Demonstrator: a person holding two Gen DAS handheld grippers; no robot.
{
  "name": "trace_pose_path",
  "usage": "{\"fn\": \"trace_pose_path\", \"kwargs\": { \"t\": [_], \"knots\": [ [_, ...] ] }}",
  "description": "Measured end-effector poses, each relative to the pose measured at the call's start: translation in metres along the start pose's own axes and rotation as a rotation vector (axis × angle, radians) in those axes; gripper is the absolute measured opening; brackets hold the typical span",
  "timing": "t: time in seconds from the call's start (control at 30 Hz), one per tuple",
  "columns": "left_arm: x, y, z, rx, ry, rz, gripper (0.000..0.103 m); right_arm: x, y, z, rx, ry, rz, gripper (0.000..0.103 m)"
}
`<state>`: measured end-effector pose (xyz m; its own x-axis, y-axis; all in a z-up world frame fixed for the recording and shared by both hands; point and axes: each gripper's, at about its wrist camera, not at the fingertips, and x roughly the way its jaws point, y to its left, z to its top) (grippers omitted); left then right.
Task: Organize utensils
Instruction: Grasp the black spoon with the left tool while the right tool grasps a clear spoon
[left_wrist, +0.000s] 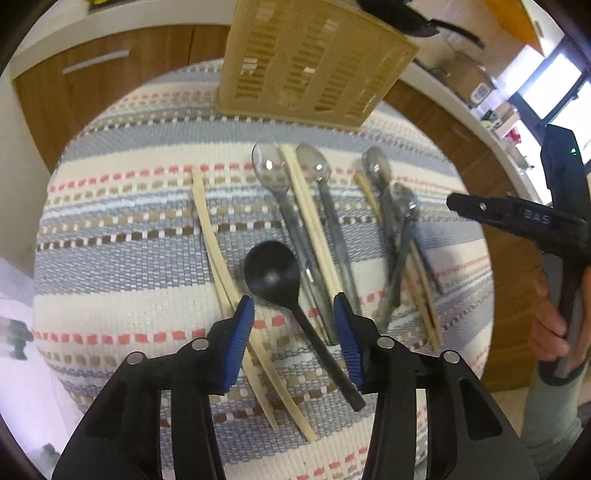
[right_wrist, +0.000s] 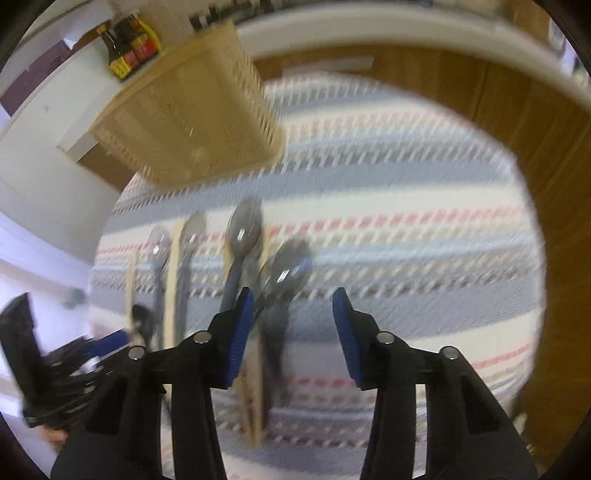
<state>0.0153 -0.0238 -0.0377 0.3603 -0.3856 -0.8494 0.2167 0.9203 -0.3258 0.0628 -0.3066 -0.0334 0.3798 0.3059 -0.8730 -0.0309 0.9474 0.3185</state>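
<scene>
Both grippers hang over the striped woven mat (left_wrist: 122, 229), pointing steeply down, with the utensils laid out in a row and the beige slotted caddy (left_wrist: 310, 62) standing at the mat's far edge.

Your left gripper (left_wrist: 293, 310) is partly open and holds nothing. The black spoon (left_wrist: 273, 271) lies in the gap between its blue pads (left_wrist: 242, 332), bowl toward the caddy, handle running back under the right-hand pad. Neither pad touches it. A pair of pale chopsticks (left_wrist: 221, 266) lies just beside the left-hand pad.

Your right gripper (right_wrist: 293, 306) is likewise partly open and empty. It hovers above the right end of the row, near a metal spoon (right_wrist: 243, 225) and a blurred dark utensil (right_wrist: 284, 266) beside it; motion blur prevents a finer reading.

Recommended procedure for the step in hand, judged to be the first pick:

1. Centre the left jaws across the black spoon's neck, not its bowl.
2. Keep the left-hand pad clear of the chopsticks, or both may lift together.
3. Lower until the pads bracket the handle, then close firmly.
4. Hold the right gripper still until its view settles.
</scene>
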Motion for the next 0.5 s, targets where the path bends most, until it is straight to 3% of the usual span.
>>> {"fn": "trace_pose_path", "kwargs": {
  "t": [0.13,0.27,0.5],
  "knots": [
    [0.016,-0.004,0.003,-0.008,0.004,0.022,0.032,0.013,0.005,-0.006,0.023,0.088,0.079,0.036],
    [0.023,-0.011,0.014,0.004,-0.004,0.05,0.03,0.014,0.02,-0.008,0.023,0.137,0.136,0.029],
    [0.023,-0.014,0.029,0.078,-0.024,0.093,0.03,0.033,0.029,-0.005,0.032,0.191,0.083,0.019]
  ]
}}
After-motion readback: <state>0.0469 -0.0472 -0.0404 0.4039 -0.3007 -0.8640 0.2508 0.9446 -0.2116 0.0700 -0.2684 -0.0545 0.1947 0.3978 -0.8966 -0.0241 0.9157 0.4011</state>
